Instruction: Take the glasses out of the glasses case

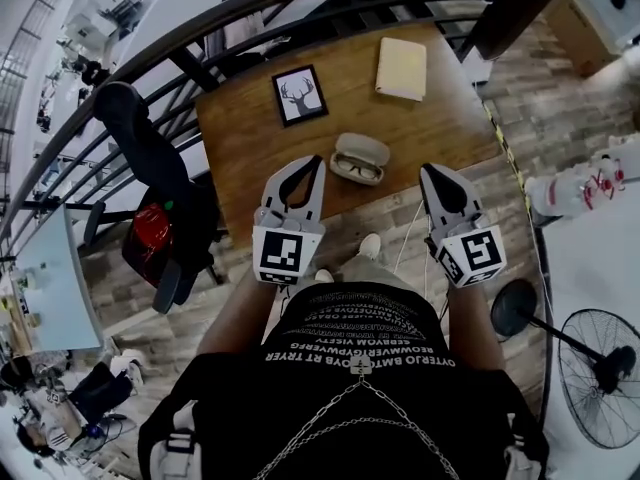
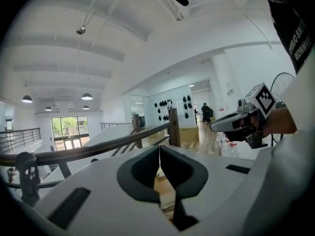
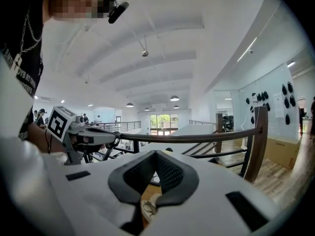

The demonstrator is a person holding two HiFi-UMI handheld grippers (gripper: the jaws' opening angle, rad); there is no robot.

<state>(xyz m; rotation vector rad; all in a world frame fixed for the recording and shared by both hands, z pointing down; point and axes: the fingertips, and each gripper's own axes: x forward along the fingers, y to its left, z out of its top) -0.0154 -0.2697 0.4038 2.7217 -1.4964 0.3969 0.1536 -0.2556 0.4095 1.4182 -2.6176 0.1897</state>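
Observation:
An open beige glasses case (image 1: 362, 147) lies on the wooden table (image 1: 240, 138), with dark-rimmed glasses (image 1: 356, 170) resting in its near half. My left gripper (image 1: 309, 162) hovers just left of the case, jaws closed together with nothing between them. My right gripper (image 1: 431, 171) hangs to the right of the case, near the table's front edge, also shut and empty. In the left gripper view the left gripper (image 2: 159, 150) has its pads meeting in a thin line. Below the closed pads of the right gripper (image 3: 156, 155), the glasses (image 3: 146, 206) and a bit of the case peek through.
A framed deer picture (image 1: 300, 95) and a beige book (image 1: 402, 68) lie farther back on the table. A dark curved railing (image 1: 300, 3) runs behind it. A black office chair (image 1: 150, 158) with a red object (image 1: 150, 238) stands left; a floor fan (image 1: 600, 363) stands right.

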